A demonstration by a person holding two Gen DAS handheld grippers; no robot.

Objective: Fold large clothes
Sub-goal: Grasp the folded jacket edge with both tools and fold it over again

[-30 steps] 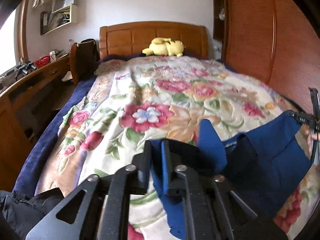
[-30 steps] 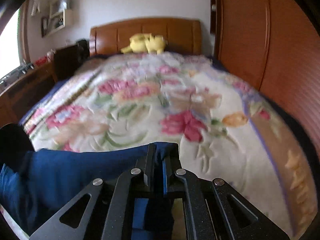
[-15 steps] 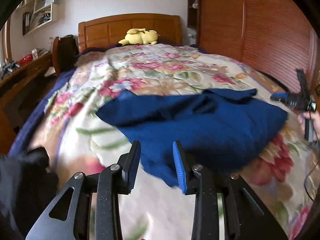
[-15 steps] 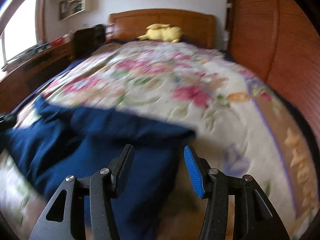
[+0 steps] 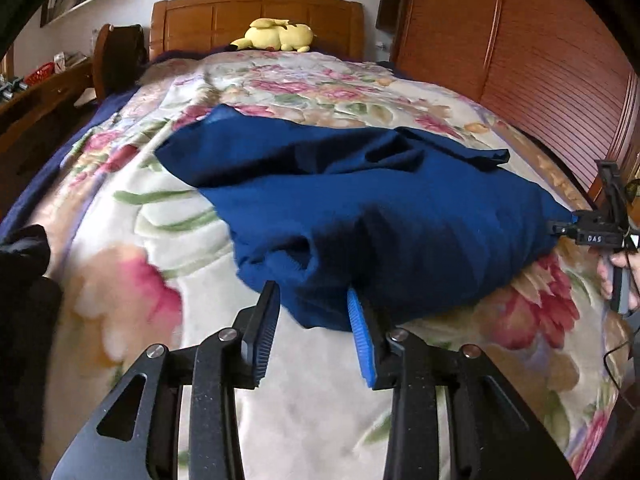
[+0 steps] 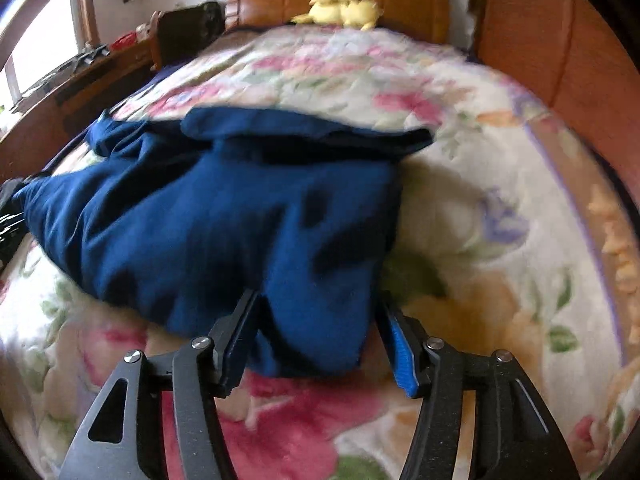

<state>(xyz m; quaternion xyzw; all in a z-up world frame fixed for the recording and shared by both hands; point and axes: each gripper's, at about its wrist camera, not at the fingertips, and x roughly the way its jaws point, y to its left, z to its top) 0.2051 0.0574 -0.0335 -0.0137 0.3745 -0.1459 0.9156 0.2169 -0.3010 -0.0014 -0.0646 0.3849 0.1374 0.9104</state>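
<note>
Left claw: jaws apart, a loose fold of the near hem lying between the blue pads, which do not press on it; nothing gripped. Right claw: jaws set wider apart and just been opening, a lobe of the same cloth bulging between them, likewise unclamped. Both point down and forward over the foot of the bed, in my judgement because a throw-and-spread has just ended and the corners are being let go.

Contents of room, largest to smallest:

1. Bed, wooden headboard at the far end, wardrobe panels along its right side. It serves as the folding place.
2. Floral blanket, cream with pink flowers, covering the whole bed; a soft, slightly lumpy base, so cloth will not lie perfectly flat.
3. Navy garment, the task's item. It lies across the near half of the bed, roughly spread but puffed and rumpled, one long strip, perhaps a sleeve or leg, folded across its far edge. Its near hem touches both claws. Judged not yet folded; smoothing seems to come first.
4. Dark clothing heaped at the bed's left edge, well apart from the navy piece, probably waiting its turn.
5. Yellow plush toy against the headboard, well clear of the work.
</note>
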